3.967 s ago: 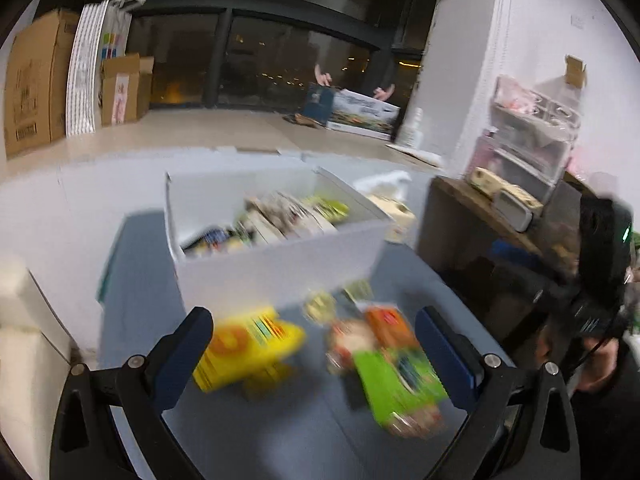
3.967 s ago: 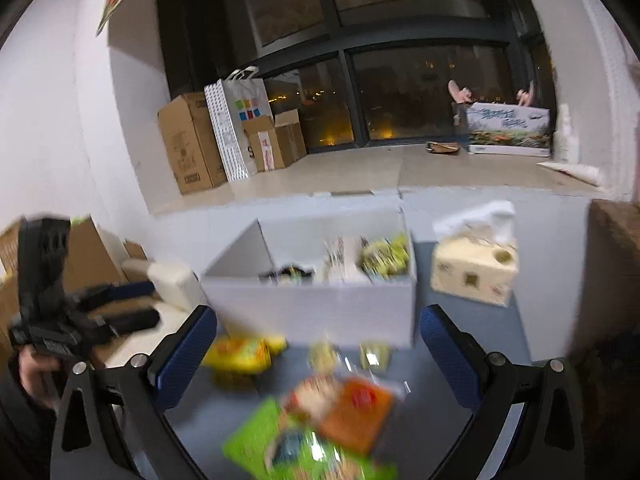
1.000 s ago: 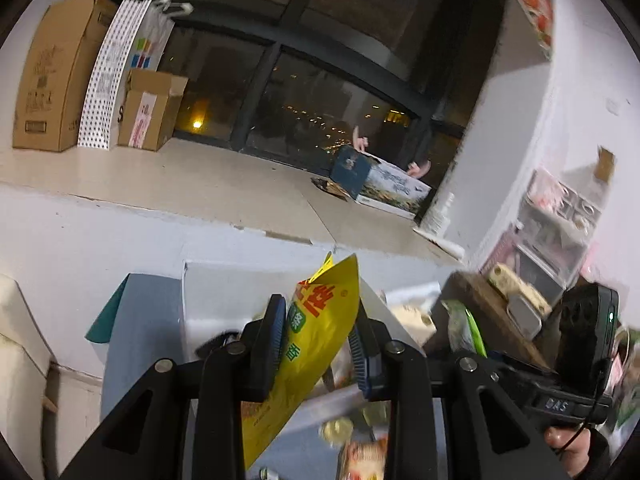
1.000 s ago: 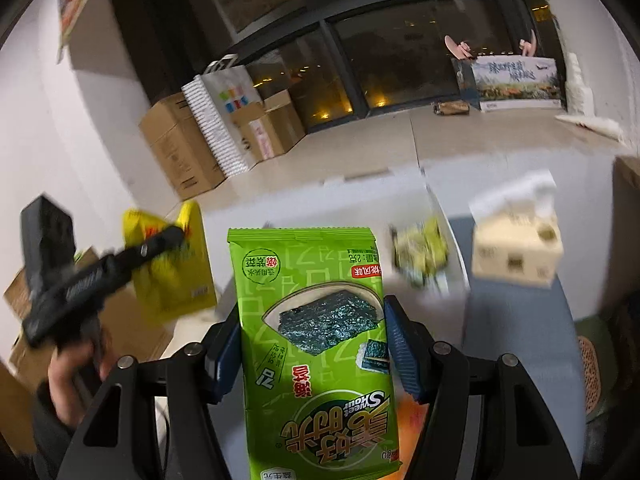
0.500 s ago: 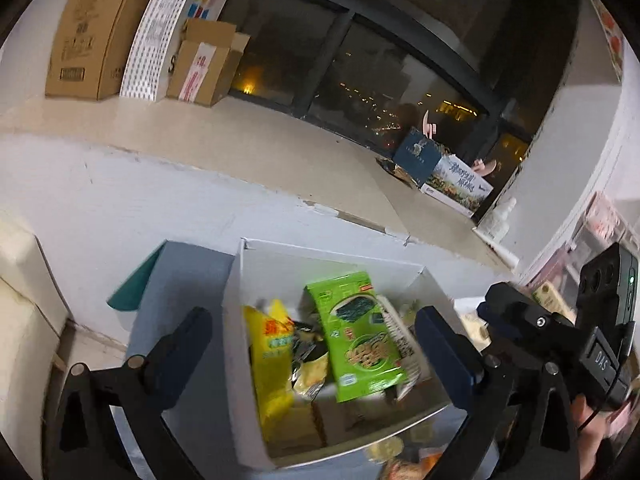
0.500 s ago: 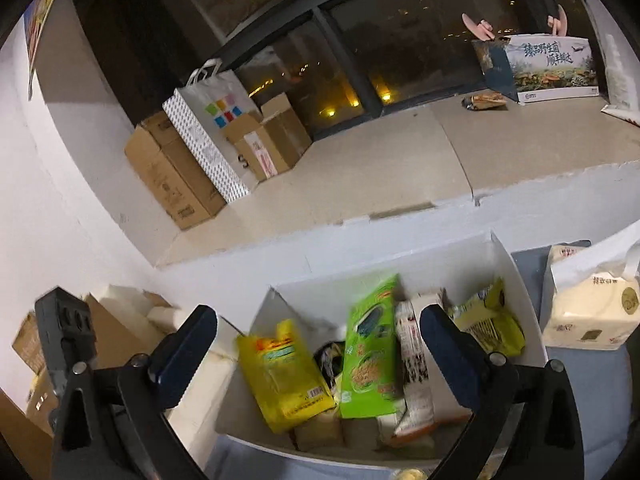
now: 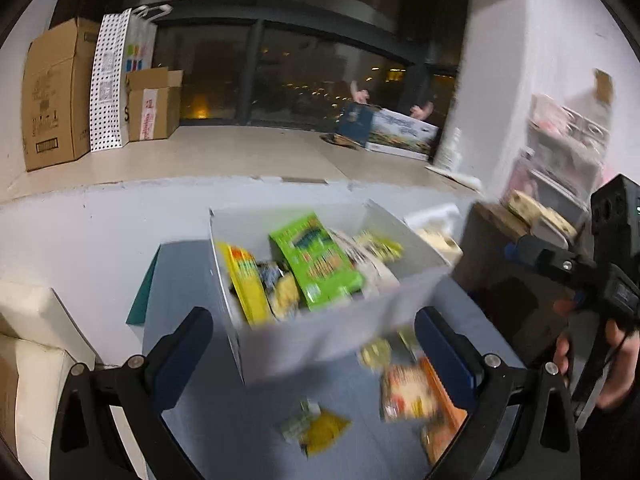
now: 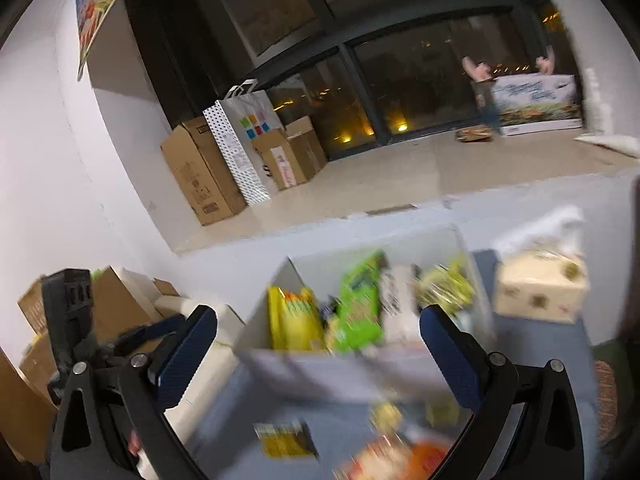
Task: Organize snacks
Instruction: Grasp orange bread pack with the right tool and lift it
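Both my grippers, left (image 7: 310, 354) and right (image 8: 318, 354), spread wide and empty below the white box (image 7: 320, 340) at frame centre, already holding several packets; small snacks (image 7: 404, 392) on the blue table (image 7: 240, 420), lower frame, remain unsorted.

Grey-blue table (image 7: 248, 432) bears white box (image 7: 332, 340), loose snack packets (image 7: 412, 396).

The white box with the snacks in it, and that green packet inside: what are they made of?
The white box looks like thin matte card or paperboard: flat, straight-edged walls with no shine, though blur leaves it open. The green packet seems to be printed plastic film, going by its bright printing and flat pouch shape; blur hides any gloss.
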A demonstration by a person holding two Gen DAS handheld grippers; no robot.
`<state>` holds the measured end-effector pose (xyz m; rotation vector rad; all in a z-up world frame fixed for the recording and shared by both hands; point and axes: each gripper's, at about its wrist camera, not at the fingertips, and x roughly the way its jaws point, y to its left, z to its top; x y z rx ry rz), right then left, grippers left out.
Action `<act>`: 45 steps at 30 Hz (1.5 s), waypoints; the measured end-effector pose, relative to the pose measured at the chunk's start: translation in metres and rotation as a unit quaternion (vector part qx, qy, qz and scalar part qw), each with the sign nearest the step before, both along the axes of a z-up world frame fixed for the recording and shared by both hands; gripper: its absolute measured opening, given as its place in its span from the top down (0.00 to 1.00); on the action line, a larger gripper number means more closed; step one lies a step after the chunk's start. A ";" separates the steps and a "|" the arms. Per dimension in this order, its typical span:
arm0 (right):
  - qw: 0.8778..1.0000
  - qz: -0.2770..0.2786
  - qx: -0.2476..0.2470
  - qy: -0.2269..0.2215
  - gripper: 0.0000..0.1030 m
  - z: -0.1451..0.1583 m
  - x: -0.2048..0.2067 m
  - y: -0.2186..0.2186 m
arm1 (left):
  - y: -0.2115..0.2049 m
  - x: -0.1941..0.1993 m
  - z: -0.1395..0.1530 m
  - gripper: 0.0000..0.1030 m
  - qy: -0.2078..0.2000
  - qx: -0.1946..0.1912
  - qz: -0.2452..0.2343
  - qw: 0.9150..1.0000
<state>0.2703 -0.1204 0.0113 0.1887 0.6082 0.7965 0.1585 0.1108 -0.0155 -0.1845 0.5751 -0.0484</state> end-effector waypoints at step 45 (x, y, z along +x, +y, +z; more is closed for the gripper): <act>0.984 -0.064 -0.121 0.110 0.34 -0.093 -0.075 -0.071 | -0.029 0.034 -0.143 0.05 0.182 -0.043 0.104 0.977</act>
